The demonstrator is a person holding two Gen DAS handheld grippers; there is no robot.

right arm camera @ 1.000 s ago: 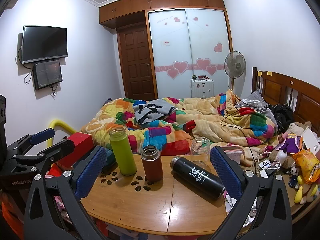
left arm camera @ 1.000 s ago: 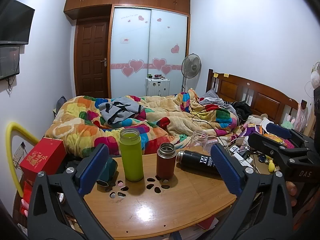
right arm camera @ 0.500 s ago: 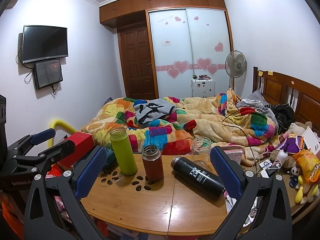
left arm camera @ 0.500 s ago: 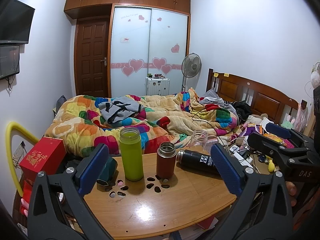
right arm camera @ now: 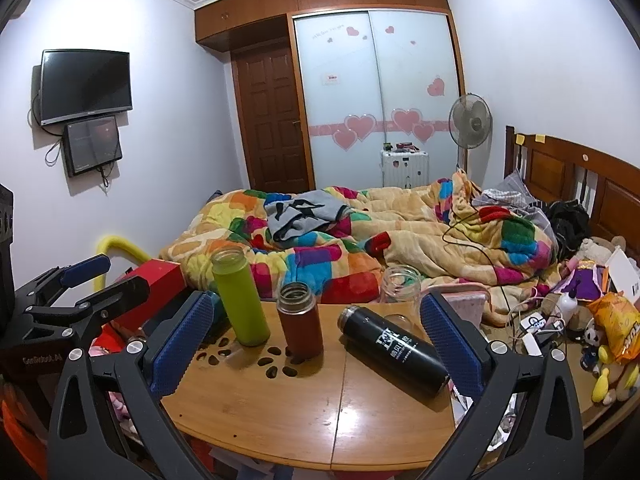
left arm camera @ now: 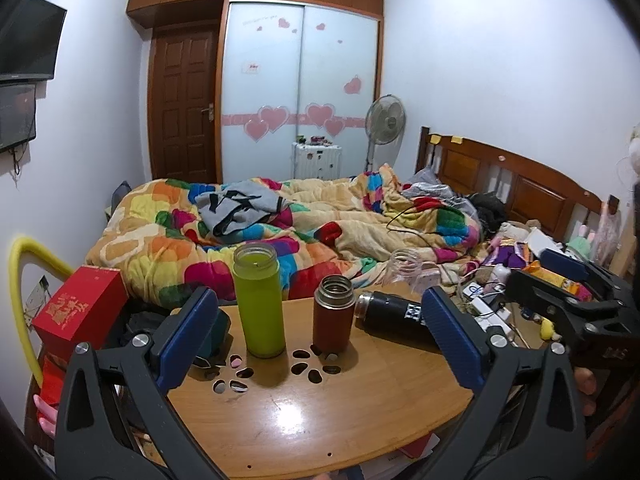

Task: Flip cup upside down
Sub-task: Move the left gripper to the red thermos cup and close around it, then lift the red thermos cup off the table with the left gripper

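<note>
Left tool [left arm camera: 320, 344]: hanging wide open with nothing between its ribbed blue pads, back from the near edge of the round wooden surface [left arm camera: 320, 412].
Right tool [right arm camera: 316, 344]: likewise gaping and gripping nothing, framing the brown bottle.
Change: almost none against a second ago; both views are only creeping forward a touch, so I judge the approach is barely starting and no cup is chosen by contact yet.
Landmark: the short rust-brown metal bottle [right arm camera: 300, 322], standing upright and uncapped near the surface's cut-out holes.
Left of it: a tall lime-green matte cylinder flask [right arm camera: 240, 296], upright, mouth open.
Right of it: a glossy black steel flask with white lettering [right arm camera: 394, 350], lying on its side, mouth pointing toward the brown bottle.
Behind and right of it: a clear glass jar-shaped cup [right arm camera: 400, 286], upright at the far edge by the patchwork quilt [right arm camera: 400, 240]; which vessel is the task's cup I cannot tell for certain.
Task state: nothing is inverted yet.
</note>
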